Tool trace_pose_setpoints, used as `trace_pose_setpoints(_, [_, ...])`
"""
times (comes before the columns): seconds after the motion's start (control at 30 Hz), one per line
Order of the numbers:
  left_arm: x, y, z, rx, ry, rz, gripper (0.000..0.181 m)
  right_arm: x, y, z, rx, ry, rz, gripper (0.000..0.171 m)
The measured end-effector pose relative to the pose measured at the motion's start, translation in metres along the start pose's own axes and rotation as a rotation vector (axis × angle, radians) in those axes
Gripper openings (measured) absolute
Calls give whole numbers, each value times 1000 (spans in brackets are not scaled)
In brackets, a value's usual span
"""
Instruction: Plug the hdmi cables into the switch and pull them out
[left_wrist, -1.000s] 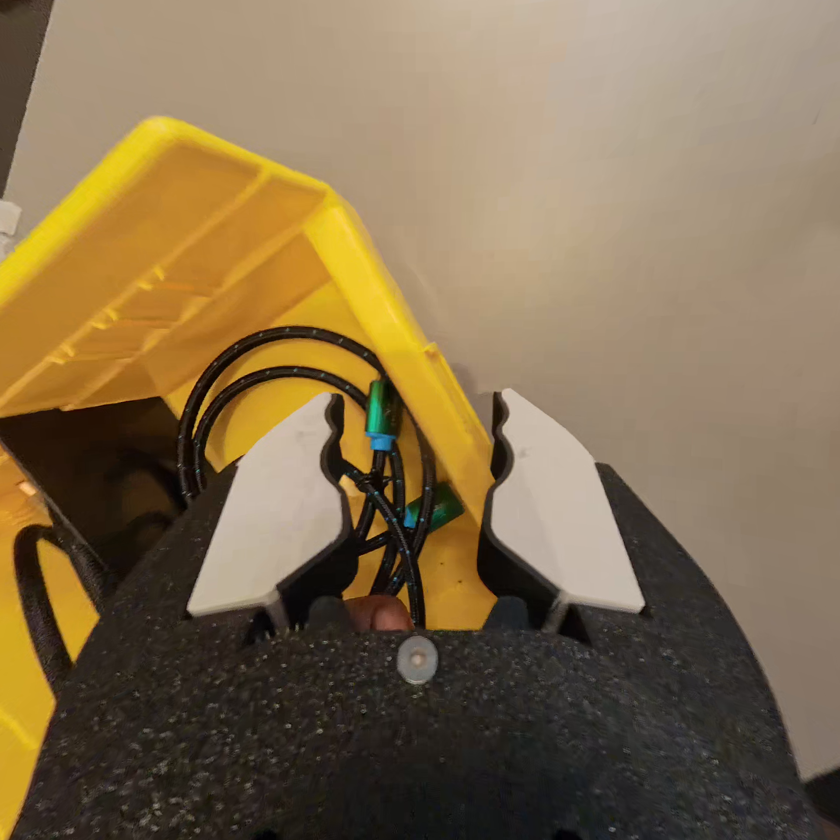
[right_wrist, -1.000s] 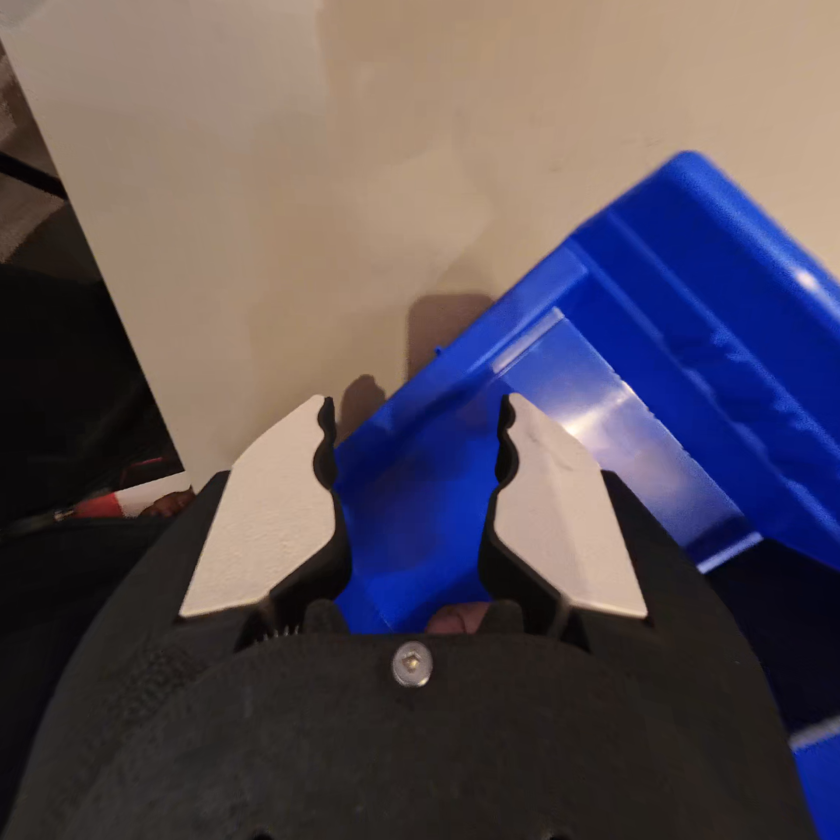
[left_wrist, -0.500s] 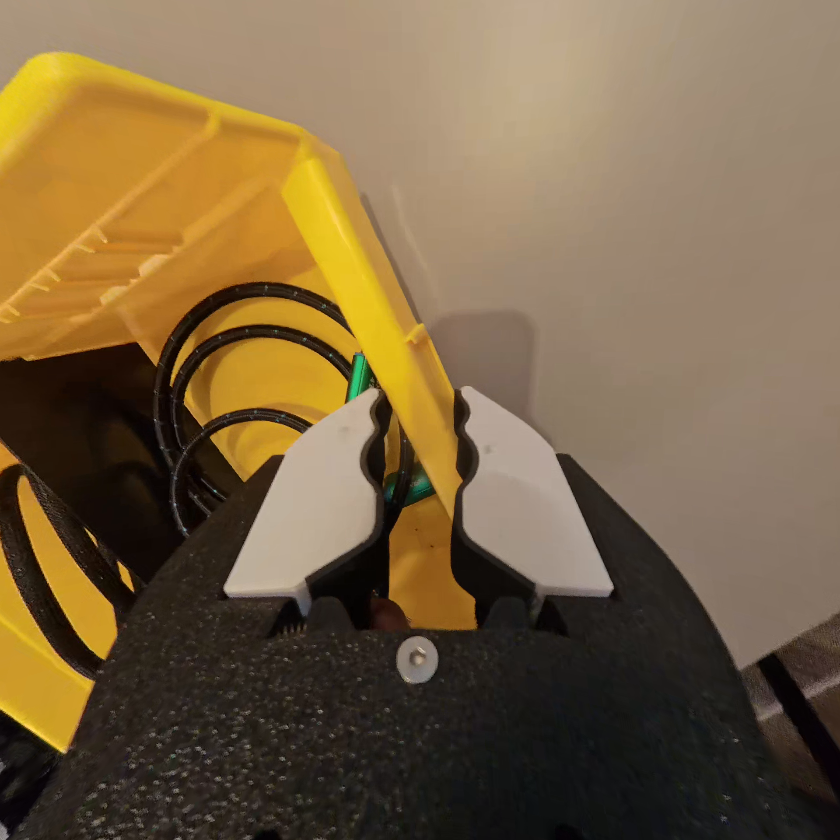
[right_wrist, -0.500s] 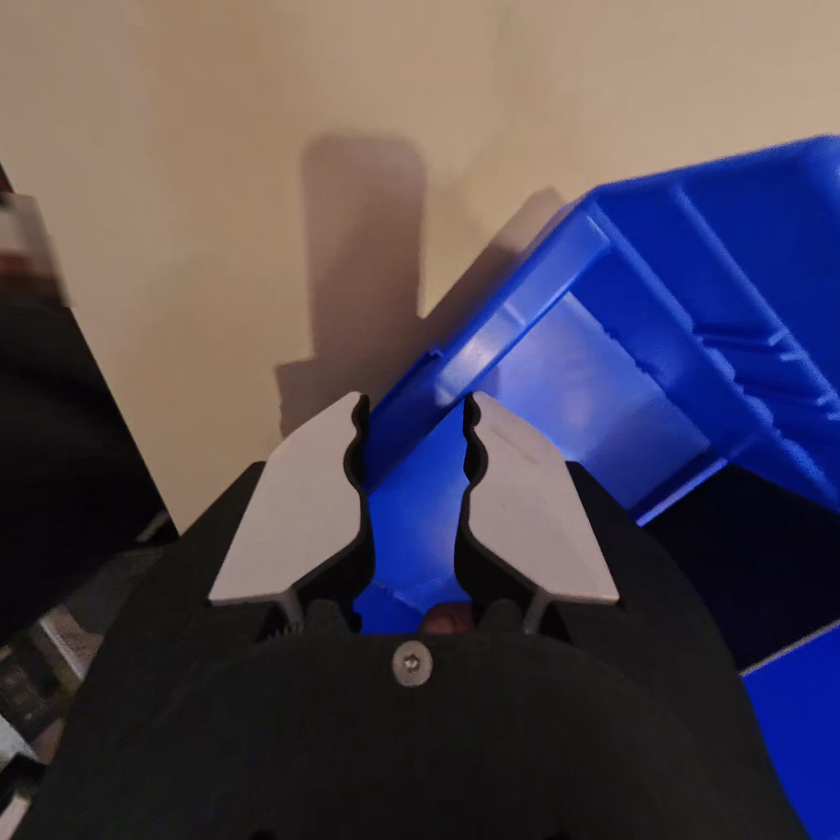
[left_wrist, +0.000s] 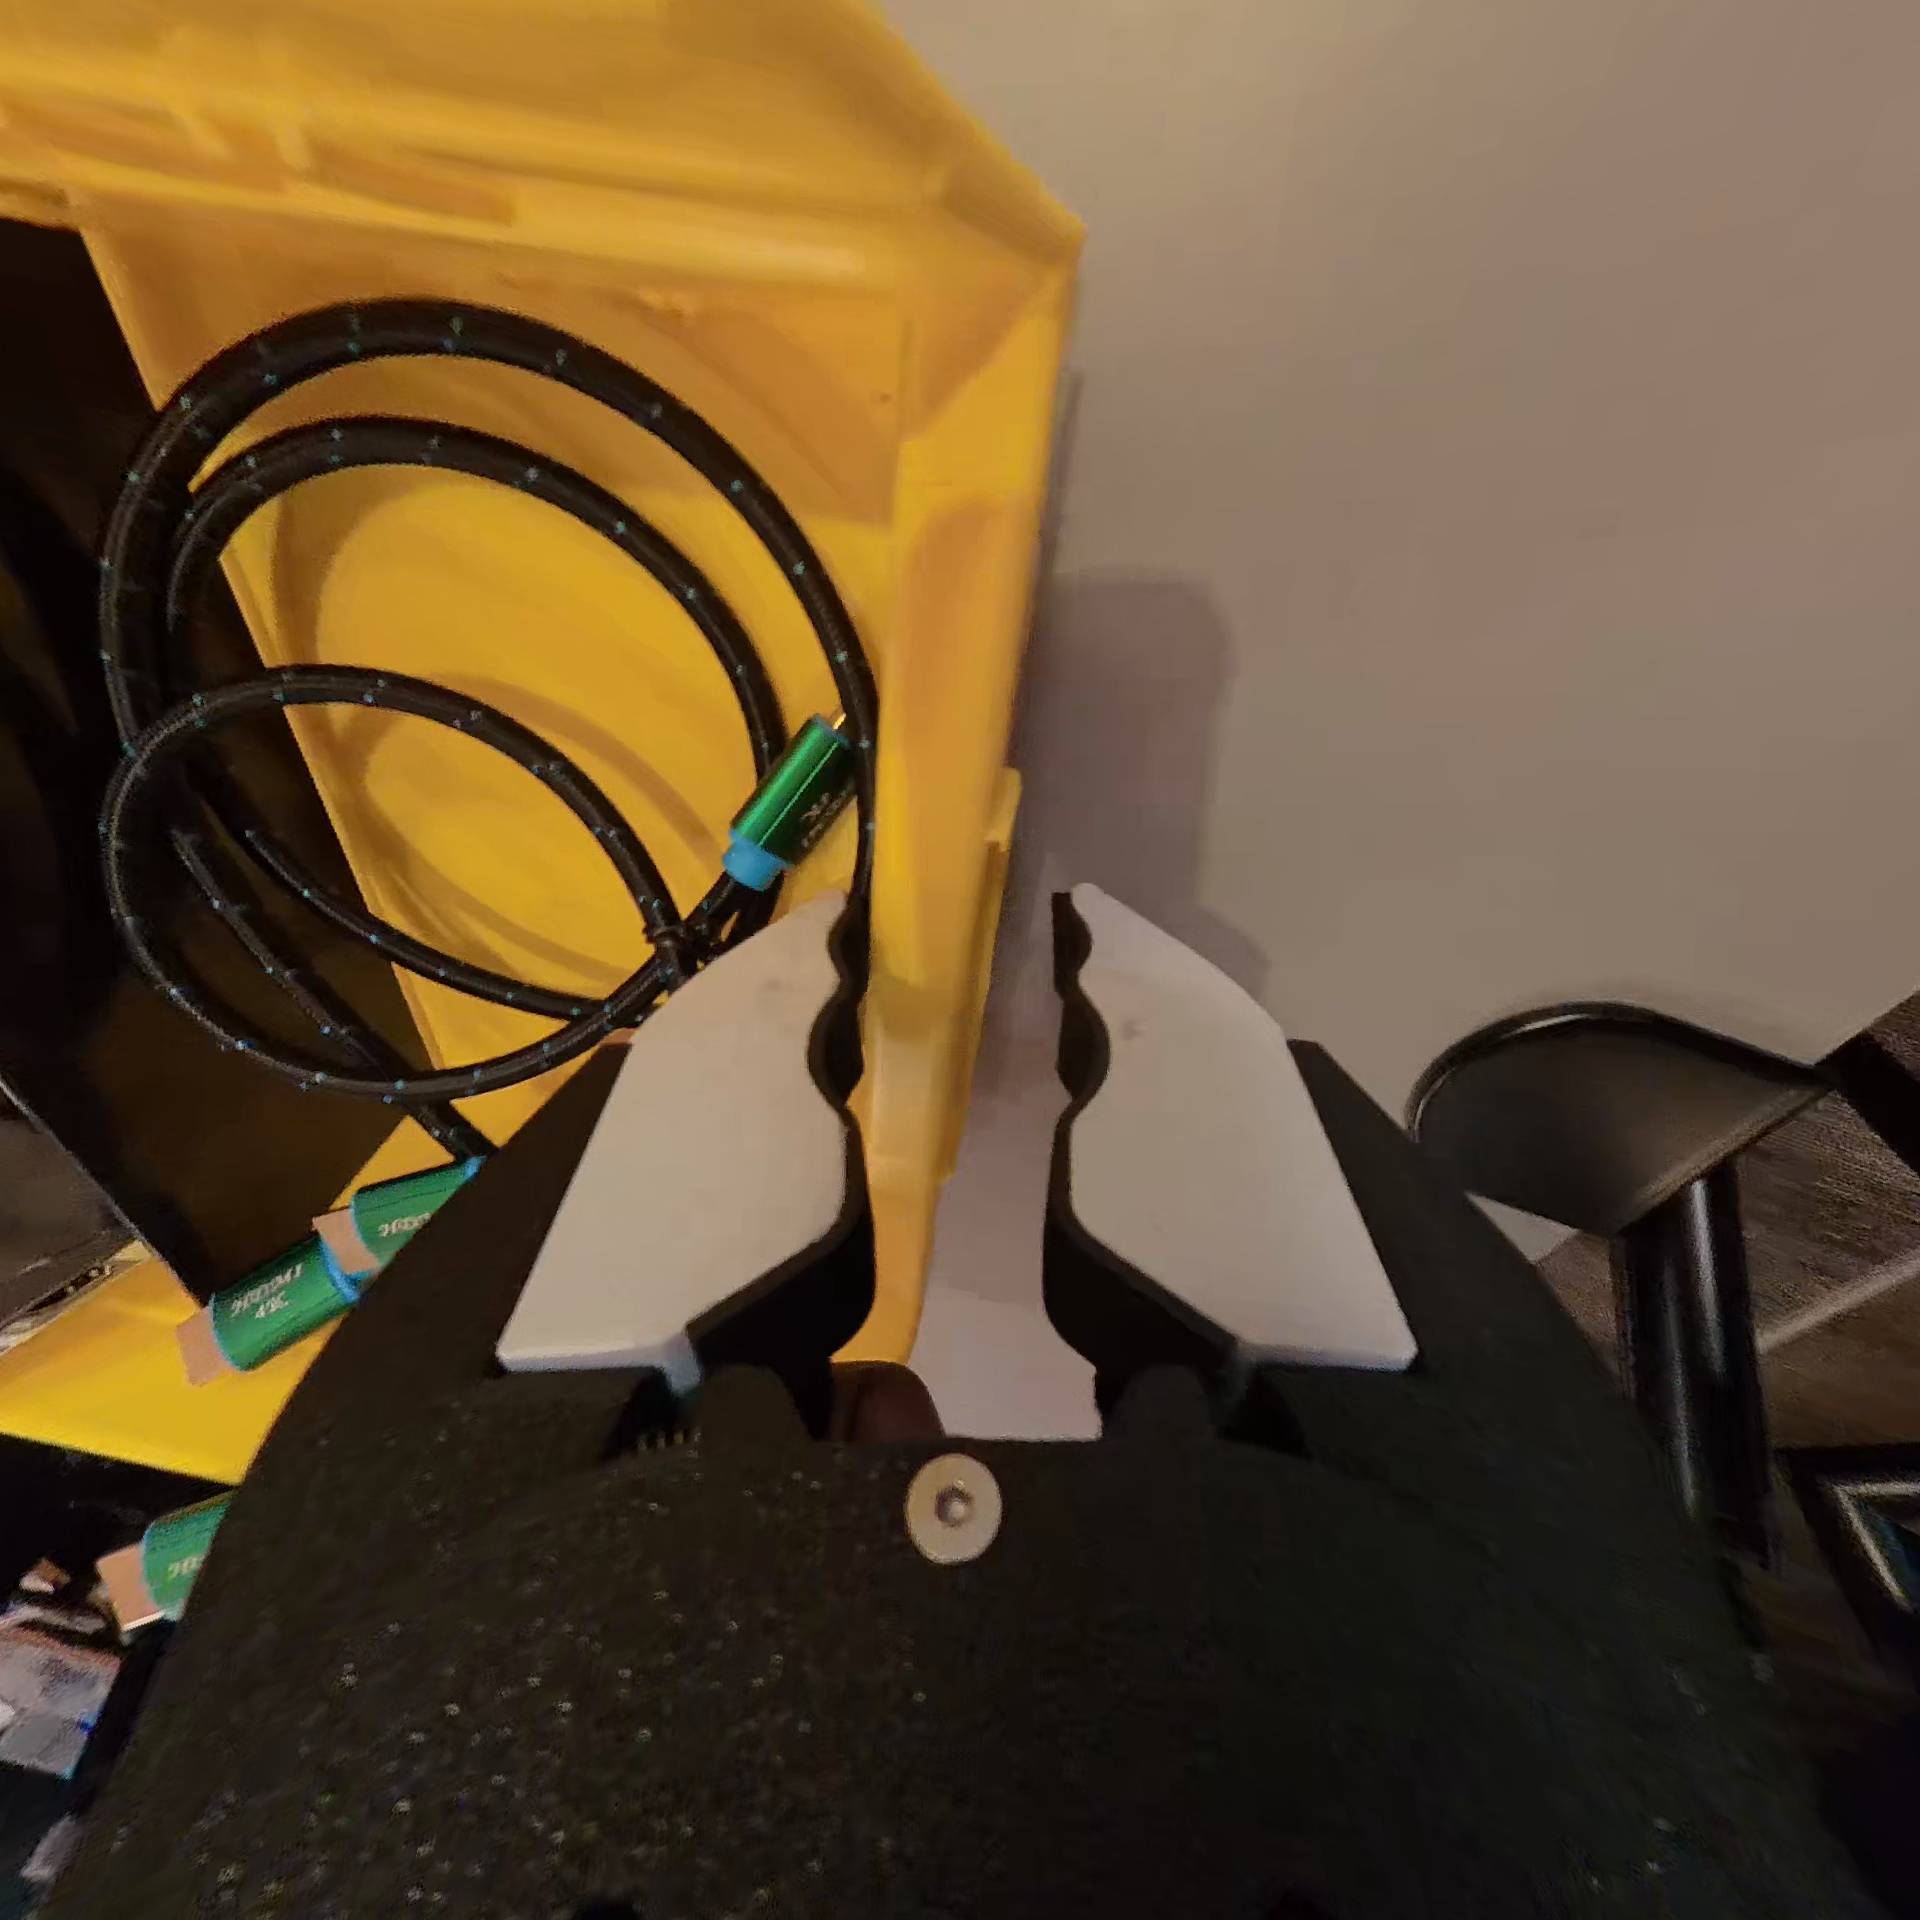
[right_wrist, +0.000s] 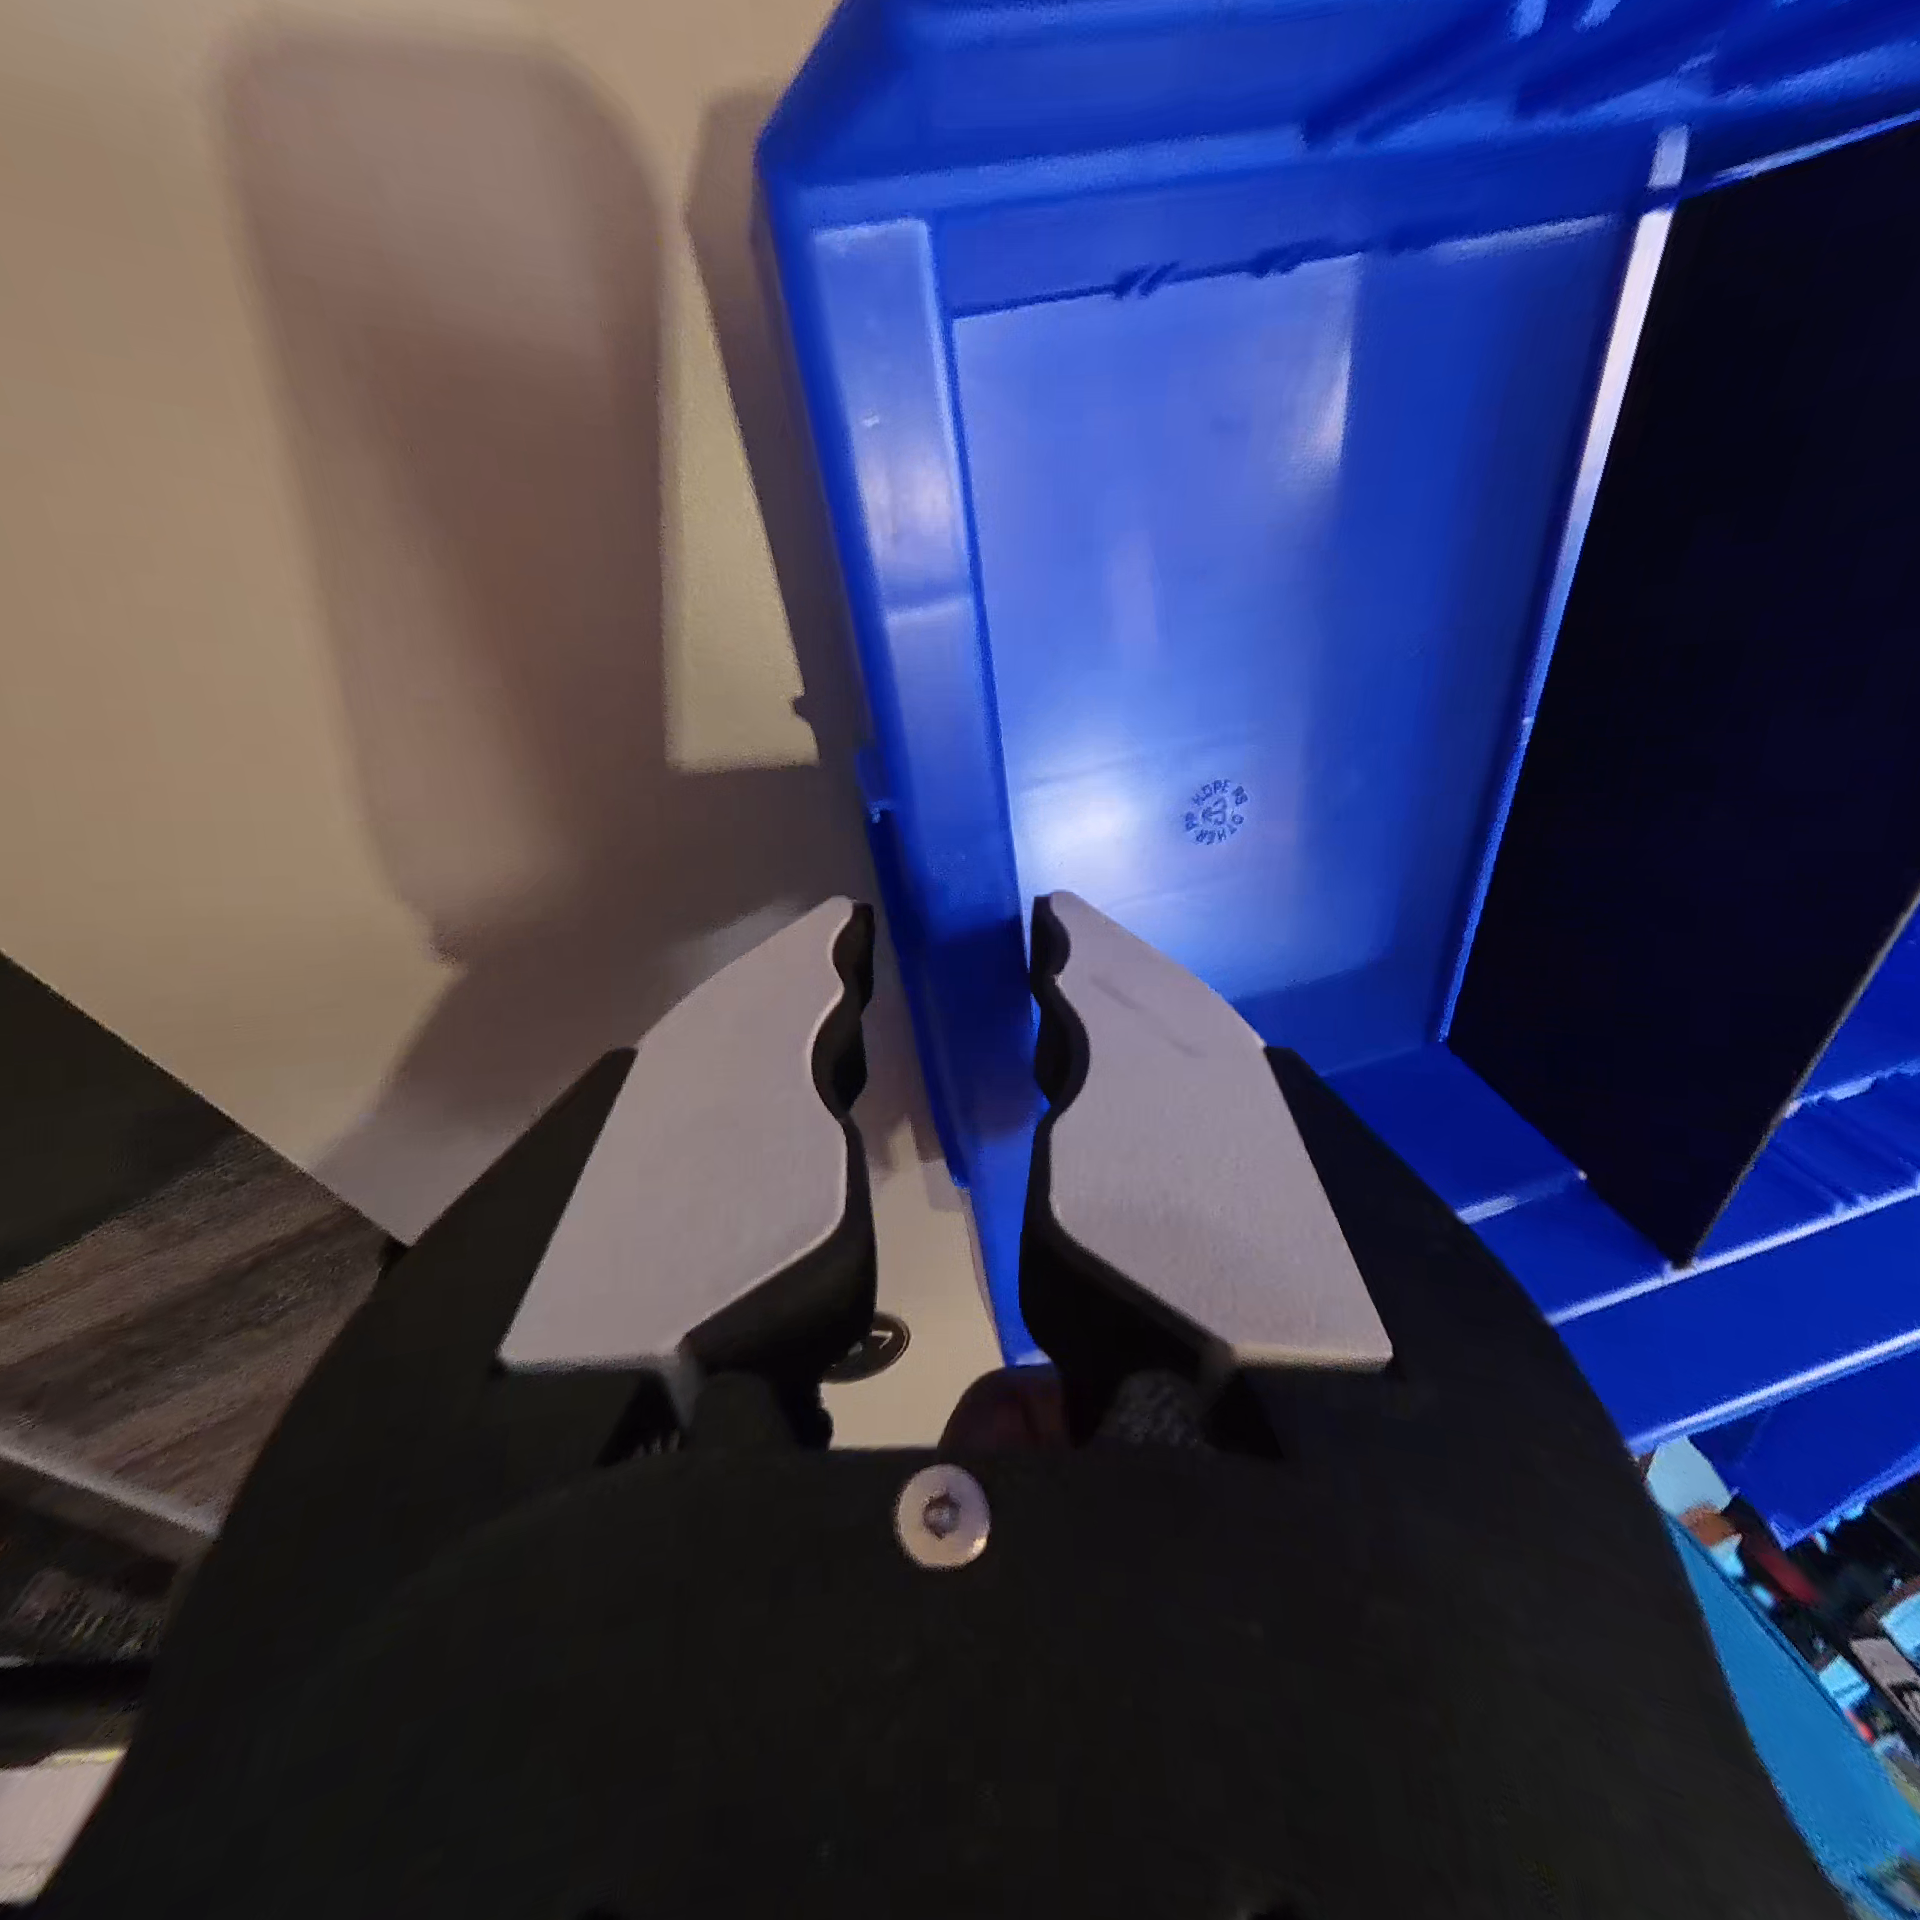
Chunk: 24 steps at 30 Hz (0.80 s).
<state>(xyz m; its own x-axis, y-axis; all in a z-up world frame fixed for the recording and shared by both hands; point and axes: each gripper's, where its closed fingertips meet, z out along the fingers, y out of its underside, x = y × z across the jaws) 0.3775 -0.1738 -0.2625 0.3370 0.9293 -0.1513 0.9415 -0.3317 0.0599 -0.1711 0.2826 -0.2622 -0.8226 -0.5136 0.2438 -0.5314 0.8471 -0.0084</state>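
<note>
Yellow bin (left_wrist: 966, 644) wall now sits pinched in the left gripper (left_wrist: 951, 914), narrowed from wide a second ago — bin tipped, HDMI cables (left_wrist: 468, 665) coiled inside. Right gripper (right_wrist: 945, 920) likewise clamps the blue bin (right_wrist: 894, 582) wall — switch unseen, plugging not begun.
</note>
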Motion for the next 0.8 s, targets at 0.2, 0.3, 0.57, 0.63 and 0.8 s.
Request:
trace_pose_setpoints(0.2, [-7,0,4,96,-92,67,25,7,15,9,42,-13,-85,26])
trace_pose_setpoints(0.3, [-8,14,5,82,-92,104,25,21,35,12,-15,-1,-101,27])
trace_pose_setpoints(0.57, [-19,44,8,25,-174,237,26,59,62,19,-38,80,-68,30])
trace_pose_setpoints(0.63, [-23,52,8,-2,-194,254,27,64,68,20,-48,93,-72,30])
trace_pose_setpoints(0.8, [-27,59,10,39,-213,226,27,74,74,22,-57,113,-70,31])
